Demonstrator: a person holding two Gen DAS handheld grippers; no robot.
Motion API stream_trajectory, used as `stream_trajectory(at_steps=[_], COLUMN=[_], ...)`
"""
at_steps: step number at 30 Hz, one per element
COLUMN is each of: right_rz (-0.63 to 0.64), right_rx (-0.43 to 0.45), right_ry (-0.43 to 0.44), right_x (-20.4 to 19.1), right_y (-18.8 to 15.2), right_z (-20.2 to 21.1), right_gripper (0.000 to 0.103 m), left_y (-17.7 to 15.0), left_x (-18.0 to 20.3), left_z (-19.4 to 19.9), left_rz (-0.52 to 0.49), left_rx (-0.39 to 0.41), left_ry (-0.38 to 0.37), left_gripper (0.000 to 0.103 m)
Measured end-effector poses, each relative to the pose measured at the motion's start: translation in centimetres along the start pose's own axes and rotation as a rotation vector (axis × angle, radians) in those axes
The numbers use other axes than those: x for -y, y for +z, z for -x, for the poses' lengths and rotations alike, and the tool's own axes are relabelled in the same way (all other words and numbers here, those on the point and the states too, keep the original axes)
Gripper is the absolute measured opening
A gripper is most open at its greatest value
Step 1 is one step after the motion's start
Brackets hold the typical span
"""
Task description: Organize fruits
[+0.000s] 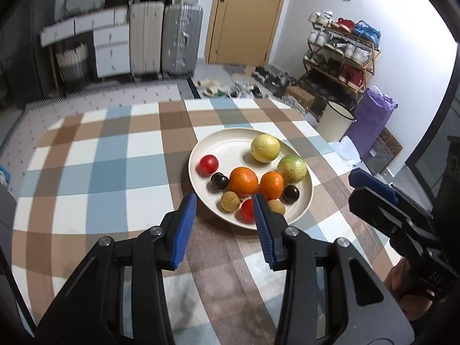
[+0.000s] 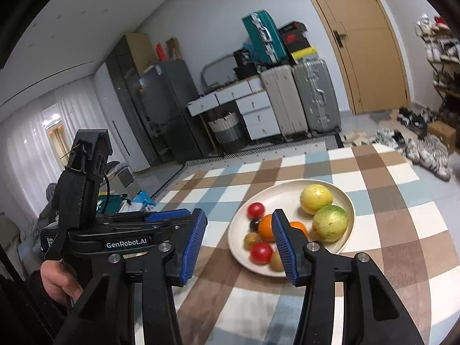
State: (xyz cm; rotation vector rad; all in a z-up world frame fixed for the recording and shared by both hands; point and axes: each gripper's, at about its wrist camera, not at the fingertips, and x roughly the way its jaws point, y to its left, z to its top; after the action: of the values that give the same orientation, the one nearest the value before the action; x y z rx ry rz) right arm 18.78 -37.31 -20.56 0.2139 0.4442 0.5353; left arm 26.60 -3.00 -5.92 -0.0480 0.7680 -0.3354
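Checked tablecloth across the whole table, brown, blue and white squares. On it, toward 1 o'clock in the left wrist view, a cream plate holding all the fruit. At the plate's 12 o'clock, a yellow round fruit; just beside it at 3 o'clock, a green-yellow round fruit. In the middle, two oranges touching side by side, the bigger orange left of the smaller orange. At 9 o'clock, a red tomato, apart from the rest. Between tomato and bigger orange, a dark plum; a second dark plum right of the smaller orange. At the near rim, a brown longan, a second red tomato and another longan, both partly hidden behind the left gripper's right finger.

Left gripper spread wide, empty, hanging above the plate's near rim. Right gripper also spread wide, empty, at the plate's 9 o'clock edge in its own view, its right finger blocking part of the oranges.

Beyond the table: two grey suitcases at 12 o'clock, a wooden door at 1 o'clock, a shoe rack at 2 o'clock, a white bin and purple bag beside the table's far right corner.
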Motion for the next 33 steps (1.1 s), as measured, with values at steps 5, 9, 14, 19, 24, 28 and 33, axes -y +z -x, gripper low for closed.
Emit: stream_trajectory(at_steps=[5,9,14,19,24,28,33], right_rz=[0.063,0.099,0.12,0.142,0.169,0.19,0.186], right_rx=[0.072,0.135,0.185,0.255,0.243,0.243,0.237], right_ry=[-0.046,-0.078,-0.108,-0.127,-0.19,-0.216,-0.246], right_x=[-2.2,-3.5,-4.2,-4.8,-5.0,-4.6,-3.4], right_y=[-1.5,-2.6,-4.0,-5.2,-5.9,-6.6,-7.6], right_z=[2.3,4.4,6.3,8.0,8.4,9.0,9.1], right_gripper=[0.069,0.087,0.098,0.102,0.102,0.102,0.102], left_y=[-1.9,-3.6,-5.4,-7.2,-9.4,-10.8,-12.2], left_x=[0.9,2.1,3.7,4.5,4.4,4.2,3.9], left_z=[3.3,6.2,8.3,9.8,10.9,10.9,10.3], left_rz=[-0.005,-0.033,-0.054,-0.059,-0.044,-0.029,-0.015], left_rx=[0.102,0.205,0.279,0.321,0.368,0.392,0.399], left_ry=[0.055,0.115,0.159,0.216,0.251,0.247,0.209], left_gripper=[0.054,0.072,0.084,0.095,0.102,0.102,0.102])
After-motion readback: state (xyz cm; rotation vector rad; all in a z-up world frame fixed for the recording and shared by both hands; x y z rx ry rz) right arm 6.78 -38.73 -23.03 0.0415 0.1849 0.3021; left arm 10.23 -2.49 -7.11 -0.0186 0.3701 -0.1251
